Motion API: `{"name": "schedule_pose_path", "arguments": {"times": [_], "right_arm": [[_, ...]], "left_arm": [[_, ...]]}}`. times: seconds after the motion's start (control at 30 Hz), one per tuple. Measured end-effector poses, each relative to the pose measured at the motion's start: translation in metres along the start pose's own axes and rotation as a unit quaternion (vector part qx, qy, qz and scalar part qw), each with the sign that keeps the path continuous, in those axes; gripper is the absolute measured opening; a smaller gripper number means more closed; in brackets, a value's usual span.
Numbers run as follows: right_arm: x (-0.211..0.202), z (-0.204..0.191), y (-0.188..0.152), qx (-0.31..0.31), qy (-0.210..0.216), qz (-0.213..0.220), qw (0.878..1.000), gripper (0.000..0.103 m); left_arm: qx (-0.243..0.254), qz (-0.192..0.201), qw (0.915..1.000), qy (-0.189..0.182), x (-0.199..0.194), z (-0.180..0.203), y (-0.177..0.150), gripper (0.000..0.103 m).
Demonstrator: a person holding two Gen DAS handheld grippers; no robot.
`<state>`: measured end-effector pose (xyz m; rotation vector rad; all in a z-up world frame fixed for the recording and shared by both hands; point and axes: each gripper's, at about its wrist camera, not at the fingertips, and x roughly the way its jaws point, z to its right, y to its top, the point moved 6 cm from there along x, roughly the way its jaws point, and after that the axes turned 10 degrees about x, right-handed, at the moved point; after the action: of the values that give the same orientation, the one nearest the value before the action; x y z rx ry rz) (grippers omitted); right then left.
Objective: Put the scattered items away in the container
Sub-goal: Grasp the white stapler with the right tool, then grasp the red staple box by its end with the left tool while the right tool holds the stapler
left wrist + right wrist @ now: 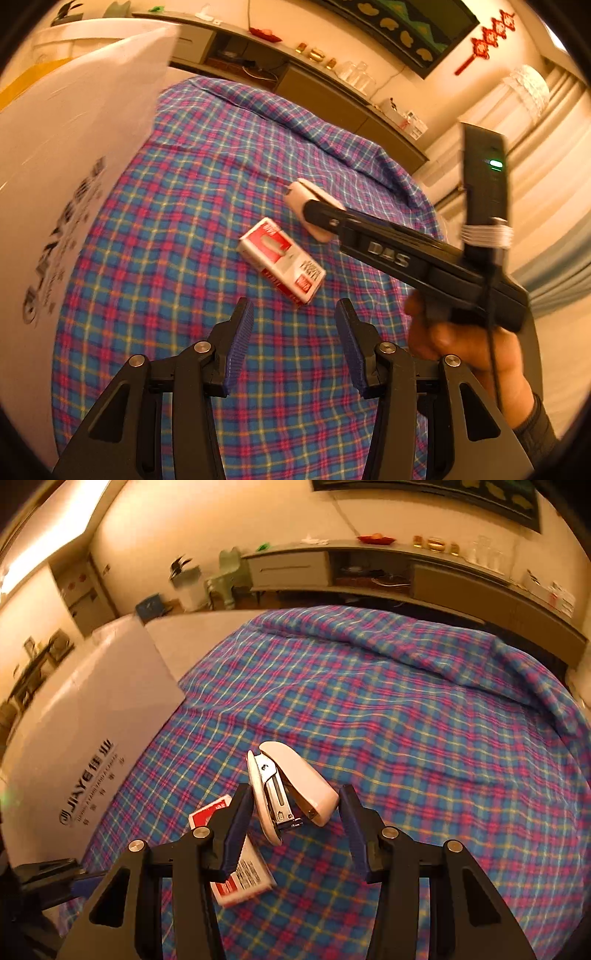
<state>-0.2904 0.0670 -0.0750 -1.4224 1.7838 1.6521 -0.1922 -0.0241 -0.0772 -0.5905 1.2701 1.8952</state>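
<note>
While both items lie out on the plaid cloth, I judge the tidying barely begun: nothing visible has gone into the container, though I cannot see inside it.

Nearest my left camera, the left tool (pixel 293 325) hangs over bare cloth with its jaws wide and nothing between them, touching nothing. Just beyond its tips lies the red box (pixel 281 260), flat on the table (pixel 221 155).

On the right camera, the right tool (pixel 295 812) stands part open around the stapler (pixel 291 786). The stapler sits between the pads, its white base close against the left pad (pixel 238 827) and its rounded top just short of the right one. I cannot tell whether either pad truly presses on it, so I read this as a straddle, not a firm grip. The stapler looks tilted on its side, metal track showing. The red box pokes out under the left finger, just beside the stapler.

From the left view, a hand (pixel 469 343) holds the right tool's black body, whose tip reaches the stapler beyond the box.

Further left stands the white container (pixel 62 155), a tall lettered carton at the cloth's edge, well apart from both items.

Left to do, as I judge it: close on the stapler, carry it to the carton, then the box.
</note>
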Motion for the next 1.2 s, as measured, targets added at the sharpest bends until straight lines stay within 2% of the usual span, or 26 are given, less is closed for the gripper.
{"name": "schedule_pose_path", "arguments": {"times": [0.2,0.27,0.33,0.37,0.43,0.5,0.53,0.63,0.77,0.8,0.83,0.87,0.9,1.0,1.07,1.13,1.2], "right_arm": [[-0.034,0.027,-0.009,0.042,-0.011,0.015,0.999,0.049],[-0.044,0.041,-0.011,0.060,-0.019,0.023,0.998,0.049],[-0.050,0.053,-0.013,0.074,-0.017,0.029,0.997,0.049],[-0.052,0.058,-0.013,0.079,-0.022,0.030,0.996,0.049],[-0.053,0.063,-0.013,0.089,-0.019,0.028,0.995,0.049],[-0.056,0.064,-0.012,0.094,-0.010,0.031,0.995,0.049],[-0.059,0.062,-0.011,0.097,-0.003,0.035,0.995,0.049],[-0.065,0.053,-0.010,0.105,0.015,0.043,0.993,0.049],[-0.068,0.037,-0.014,0.111,0.034,0.047,0.992,0.049],[-0.069,0.034,-0.015,0.109,0.035,0.046,0.992,0.049],[-0.070,0.031,-0.016,0.106,0.035,0.046,0.993,0.049],[-0.071,0.030,-0.016,0.107,0.035,0.048,0.993,0.049],[-0.073,0.031,-0.016,0.110,0.036,0.050,0.992,0.049],[-0.079,0.036,-0.014,0.123,0.035,0.059,0.990,0.049],[-0.080,0.041,-0.014,0.131,0.032,0.060,0.989,0.049],[-0.079,0.045,-0.014,0.137,0.032,0.058,0.988,0.049],[-0.079,0.047,-0.015,0.141,0.034,0.057,0.988,0.049]], "left_arm": [[0.002,-0.008,0.9996,0.028,0.024,0.025,0.027,0.053],[-0.005,-0.021,0.9980,0.059,0.034,0.027,0.031,0.054],[-0.007,-0.045,0.9932,0.107,0.047,0.023,0.028,0.054],[-0.001,-0.043,0.9916,0.122,0.049,0.023,0.027,0.054],[0.023,-0.042,0.9883,0.144,0.051,0.026,0.024,0.054],[0.031,-0.042,0.9878,0.147,0.049,0.024,0.018,0.052],[0.027,-0.045,0.9889,0.139,0.049,0.021,0.014,0.033],[0.029,-0.028,0.9915,0.123,0.042,0.015,0.008,0.015],[0.030,-0.030,0.9901,0.134,0.031,0.009,0.004,0.012],[0.025,-0.028,0.9901,0.135,0.029,0.009,0.006,0.013],[0.018,-0.026,0.9902,0.136,0.027,0.010,0.009,0.025],[0.008,-0.025,0.9905,0.135,0.027,0.011,0.013,0.045],[-0.006,-0.025,0.9906,0.134,0.028,0.011,0.017,0.050],[-0.029,-0.040,0.9891,0.139,0.043,0.015,0.027,0.052],[-0.031,-0.061,0.9837,0.167,0.058,0.014,0.028,0.053],[-0.027,-0.056,0.9833,0.171,0.068,0.017,0.030,0.056],[-0.006,-0.050,0.9832,0.175,0.071,0.021,0.030,0.056]]}}
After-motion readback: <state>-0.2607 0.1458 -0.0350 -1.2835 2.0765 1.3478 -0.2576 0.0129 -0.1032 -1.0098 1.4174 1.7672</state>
